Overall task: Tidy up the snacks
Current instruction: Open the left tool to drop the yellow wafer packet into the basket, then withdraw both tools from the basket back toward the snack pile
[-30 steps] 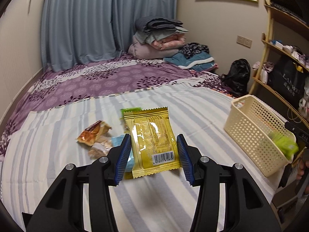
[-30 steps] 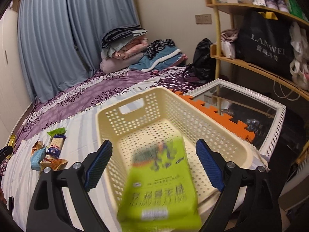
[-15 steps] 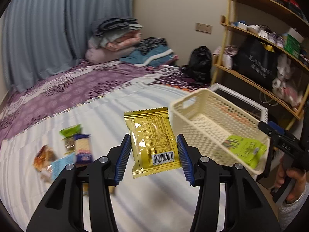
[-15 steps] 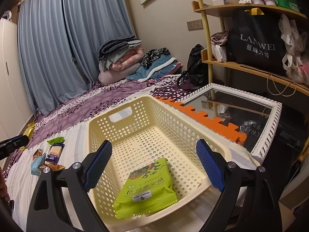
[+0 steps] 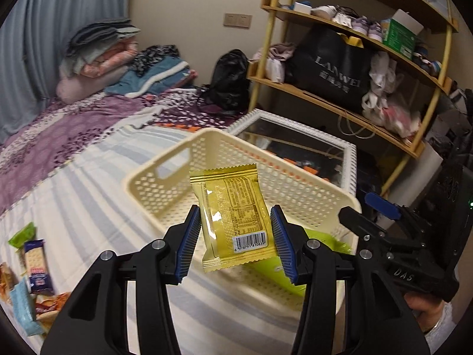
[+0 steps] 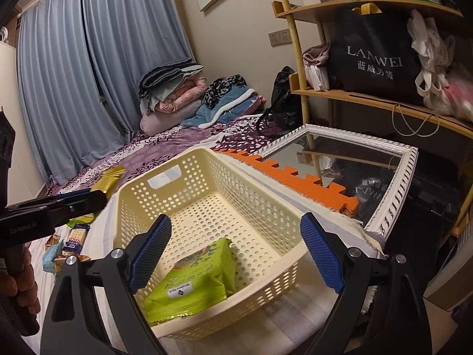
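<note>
Now pinching yellow packet [image 5: 233, 222] upright in left jaws just before basket [image 6: 142, 195] for dropping in, with right jaws spread empty over green packet [image 6: 195, 281].

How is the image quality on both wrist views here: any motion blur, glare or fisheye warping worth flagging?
Left wrist view: bedding and the loose snack packets smear with motion blur, while the gold foil snack packet in the left gripper stays sharp with slight glare. Right wrist view: mostly crisp, dim warm light, the wooden shelf bows from fisheye distortion.
</note>
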A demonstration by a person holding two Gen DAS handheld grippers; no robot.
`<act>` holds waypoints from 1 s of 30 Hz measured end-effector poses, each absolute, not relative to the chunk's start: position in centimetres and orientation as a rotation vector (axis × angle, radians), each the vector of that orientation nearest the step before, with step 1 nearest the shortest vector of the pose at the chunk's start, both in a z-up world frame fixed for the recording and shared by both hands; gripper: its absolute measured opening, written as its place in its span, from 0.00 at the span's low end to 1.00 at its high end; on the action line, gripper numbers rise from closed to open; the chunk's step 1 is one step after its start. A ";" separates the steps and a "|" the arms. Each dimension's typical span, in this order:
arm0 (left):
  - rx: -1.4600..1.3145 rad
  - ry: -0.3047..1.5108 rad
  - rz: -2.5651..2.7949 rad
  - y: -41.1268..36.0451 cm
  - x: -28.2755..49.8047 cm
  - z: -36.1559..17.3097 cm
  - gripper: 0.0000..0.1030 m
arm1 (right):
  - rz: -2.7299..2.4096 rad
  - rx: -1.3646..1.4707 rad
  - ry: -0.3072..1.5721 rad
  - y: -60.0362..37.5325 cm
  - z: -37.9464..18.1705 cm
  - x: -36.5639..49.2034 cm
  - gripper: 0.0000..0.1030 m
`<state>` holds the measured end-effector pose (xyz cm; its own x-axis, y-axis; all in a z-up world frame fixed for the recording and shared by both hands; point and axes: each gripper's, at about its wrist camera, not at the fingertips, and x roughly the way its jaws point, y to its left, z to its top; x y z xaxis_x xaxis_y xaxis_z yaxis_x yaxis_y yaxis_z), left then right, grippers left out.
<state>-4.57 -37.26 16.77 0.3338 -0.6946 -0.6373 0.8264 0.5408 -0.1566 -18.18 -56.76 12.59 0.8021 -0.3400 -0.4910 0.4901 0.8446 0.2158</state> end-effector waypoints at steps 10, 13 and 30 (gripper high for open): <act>0.187 0.728 -0.976 -37.0 -4.2 16.3 0.93 | -0.473 0.352 0.462 -57.2 12.5 -18.5 0.86; 0.177 0.730 -0.949 -36.0 -3.8 16.4 0.94 | -0.469 0.350 0.465 -56.8 12.6 -18.3 0.86; 0.181 0.688 -0.790 -29.5 -4.0 17.1 0.97 | -0.432 0.248 0.507 -52.8 14.4 -17.1 0.89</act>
